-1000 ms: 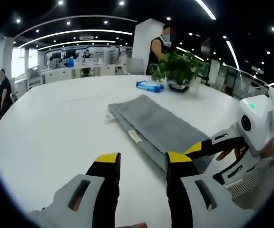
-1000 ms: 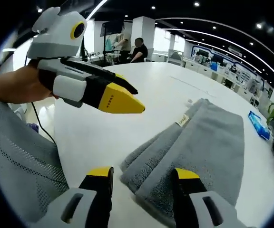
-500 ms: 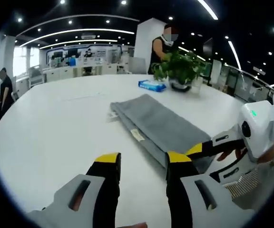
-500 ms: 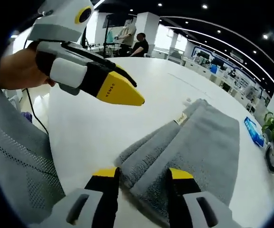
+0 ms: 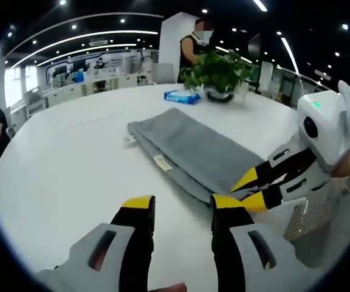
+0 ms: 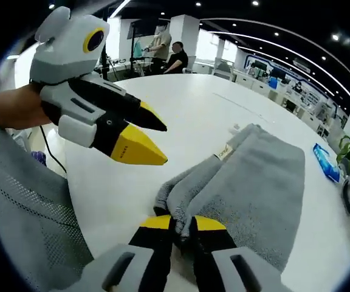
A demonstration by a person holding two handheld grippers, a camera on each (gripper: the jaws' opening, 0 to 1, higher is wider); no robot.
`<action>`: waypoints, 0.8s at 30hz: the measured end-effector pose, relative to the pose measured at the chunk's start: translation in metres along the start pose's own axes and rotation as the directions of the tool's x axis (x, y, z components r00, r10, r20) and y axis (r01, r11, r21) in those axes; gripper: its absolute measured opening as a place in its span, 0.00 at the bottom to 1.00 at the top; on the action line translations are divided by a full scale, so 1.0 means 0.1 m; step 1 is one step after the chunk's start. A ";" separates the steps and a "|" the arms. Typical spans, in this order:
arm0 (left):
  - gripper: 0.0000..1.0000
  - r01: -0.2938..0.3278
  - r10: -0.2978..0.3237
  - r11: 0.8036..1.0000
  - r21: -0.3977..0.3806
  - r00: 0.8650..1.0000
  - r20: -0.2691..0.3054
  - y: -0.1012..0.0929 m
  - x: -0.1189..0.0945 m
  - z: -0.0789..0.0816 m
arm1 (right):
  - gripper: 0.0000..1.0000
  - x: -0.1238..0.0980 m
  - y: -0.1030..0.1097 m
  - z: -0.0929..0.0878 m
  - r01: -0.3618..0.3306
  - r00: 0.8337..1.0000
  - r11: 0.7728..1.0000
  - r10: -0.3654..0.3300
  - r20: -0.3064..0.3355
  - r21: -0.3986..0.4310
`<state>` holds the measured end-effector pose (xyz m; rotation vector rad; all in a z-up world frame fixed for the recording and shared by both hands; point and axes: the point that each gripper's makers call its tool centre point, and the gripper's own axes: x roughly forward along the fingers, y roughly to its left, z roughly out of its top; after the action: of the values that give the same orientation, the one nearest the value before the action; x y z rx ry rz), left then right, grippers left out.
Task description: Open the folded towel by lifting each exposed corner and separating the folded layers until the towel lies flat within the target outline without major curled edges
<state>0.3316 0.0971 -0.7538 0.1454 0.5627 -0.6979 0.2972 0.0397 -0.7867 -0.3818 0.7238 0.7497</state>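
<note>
Right tongs now pinched on towel corner, left tongs spread, beside it

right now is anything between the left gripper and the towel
Nothing visible. Bare white table lies between the left gripper, jaws apart, and the folded grey towel. The right gripper is already shut on the towel's near corner, off to the side of that path.

The left gripper view is taken from low above the white table, facing along the grey towel toward the plant at 1 o'clock. The right gripper view is set close over the towel's near corner. Towel and table are shared.
</note>
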 end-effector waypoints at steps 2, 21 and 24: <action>0.33 0.015 -0.015 1.000 0.015 1.000 -0.023 -0.05 0.04 -0.02 | 0.07 -0.03 -0.01 0.02 -0.009 1.000 1.000 0.009 0.008 0.009; 0.31 0.005 0.000 0.999 0.047 0.994 -0.109 -0.33 0.53 0.06 | 0.04 -0.42 -0.37 0.08 -0.041 0.996 0.998 0.037 0.082 0.049; 0.31 -0.013 0.019 0.999 0.046 0.991 -0.133 -0.36 0.66 0.00 | 0.04 -0.48 -0.51 0.04 -0.028 0.996 0.998 0.023 0.083 0.049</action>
<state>0.3500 0.0325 -0.7869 0.2398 0.6730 -0.6886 0.3122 -0.0155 -0.7463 -0.2945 0.6692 0.7656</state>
